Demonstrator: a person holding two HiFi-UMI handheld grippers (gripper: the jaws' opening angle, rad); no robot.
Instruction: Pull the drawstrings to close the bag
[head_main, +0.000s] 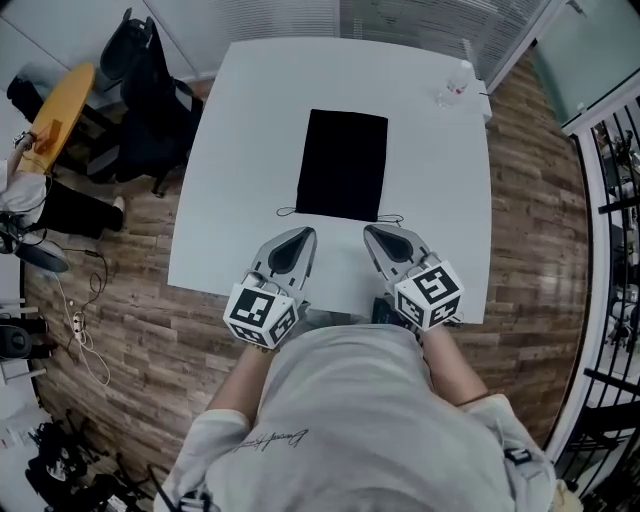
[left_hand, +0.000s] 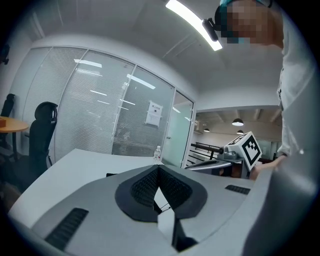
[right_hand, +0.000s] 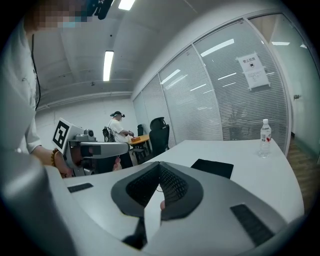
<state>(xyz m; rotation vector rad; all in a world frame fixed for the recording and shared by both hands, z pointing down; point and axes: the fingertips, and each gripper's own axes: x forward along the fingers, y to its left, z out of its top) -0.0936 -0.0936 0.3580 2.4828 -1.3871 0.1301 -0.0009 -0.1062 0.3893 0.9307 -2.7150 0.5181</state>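
Note:
A flat black drawstring bag (head_main: 343, 165) lies in the middle of the white table (head_main: 230, 150), its mouth toward me. Thin cords stick out at its near corners, one on the left (head_main: 287, 212) and one on the right (head_main: 394, 218). My left gripper (head_main: 304, 234) is shut and empty, its tip just short of the left cord. My right gripper (head_main: 373, 231) is likewise shut and empty, just short of the right cord. In the left gripper view the shut gripper (left_hand: 159, 168) shows a sliver of the bag (left_hand: 111, 175). In the right gripper view the bag (right_hand: 212, 167) lies beyond the shut gripper (right_hand: 160, 164).
A clear water bottle (head_main: 455, 88) stands at the table's far right corner. Black office chairs (head_main: 150, 85) and a round wooden table (head_main: 58, 118) stand left of the table. A glass wall with blinds (right_hand: 225, 100) runs behind. A person (right_hand: 120, 131) stands in the background.

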